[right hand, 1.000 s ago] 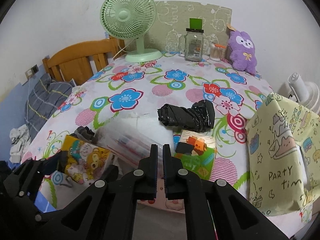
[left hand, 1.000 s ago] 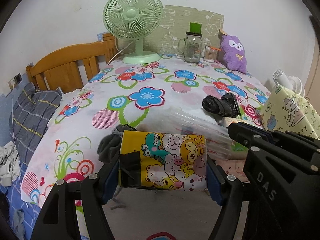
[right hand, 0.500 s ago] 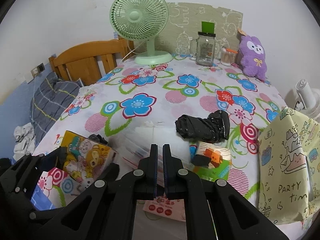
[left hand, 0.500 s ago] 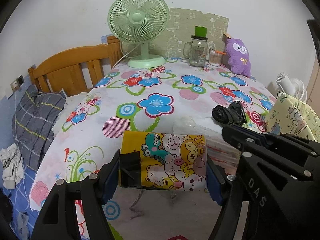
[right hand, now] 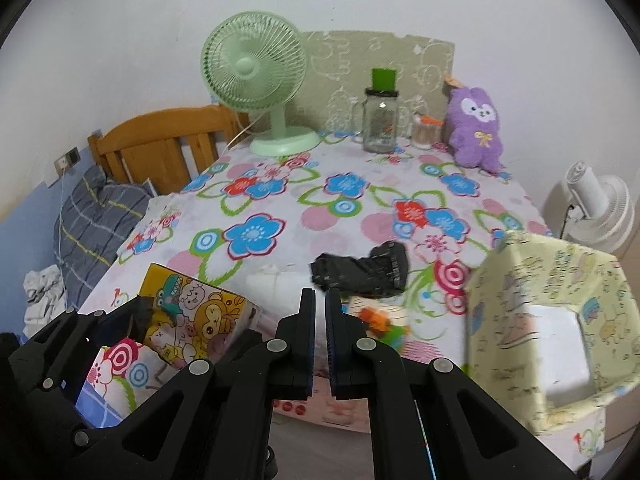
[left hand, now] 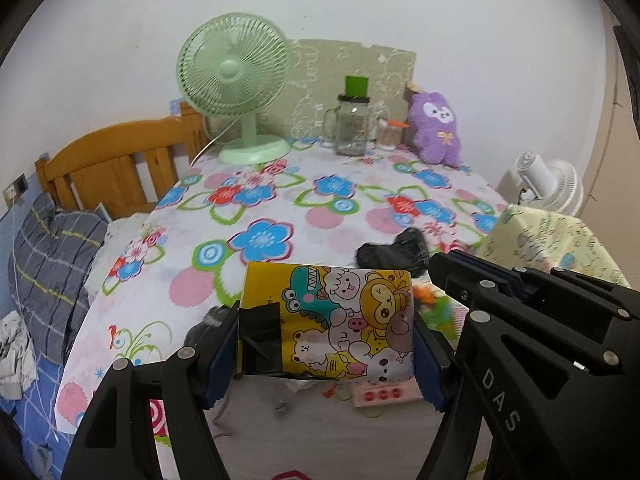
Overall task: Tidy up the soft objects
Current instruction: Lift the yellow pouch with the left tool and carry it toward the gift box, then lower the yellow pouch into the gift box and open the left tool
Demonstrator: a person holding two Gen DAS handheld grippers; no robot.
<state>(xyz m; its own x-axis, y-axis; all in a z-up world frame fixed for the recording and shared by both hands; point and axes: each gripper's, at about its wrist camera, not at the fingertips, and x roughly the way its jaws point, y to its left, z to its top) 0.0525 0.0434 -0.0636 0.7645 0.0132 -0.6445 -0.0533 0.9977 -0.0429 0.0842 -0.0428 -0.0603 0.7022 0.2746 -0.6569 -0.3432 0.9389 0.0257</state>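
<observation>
Cartoon-printed packet (left hand: 332, 324) sits squeezed between the blue pads of the left claw (left hand: 326, 344), held clear above the near edge of the flower-patterned tablecloth (left hand: 280, 200); a black patch covers its left end. Only the left wrist view shows that grip face-on, with the right claw (left hand: 472, 280) crossing in from the right side. The right wrist view gives what the other cannot: the right claw (right hand: 319, 332) has its two fingers drawn together with only a thin slit between and nothing in it, and the packet (right hand: 192, 320) shows low to its left. Just ahead of the right claw's tips lies a crumpled black bag (right hand: 360, 270), and to its right stands a pale yellow gift bag (right hand: 548, 312), blurred. Far beyond both claws, along the wall, stand a green desk fan (right hand: 256, 76), a glass jar (right hand: 380, 120) with a green top, and a purple plush toy (right hand: 476, 128). Left of the table are a wooden bed frame (left hand: 112, 160) and a grey checked pillow (left hand: 52, 256).
</observation>
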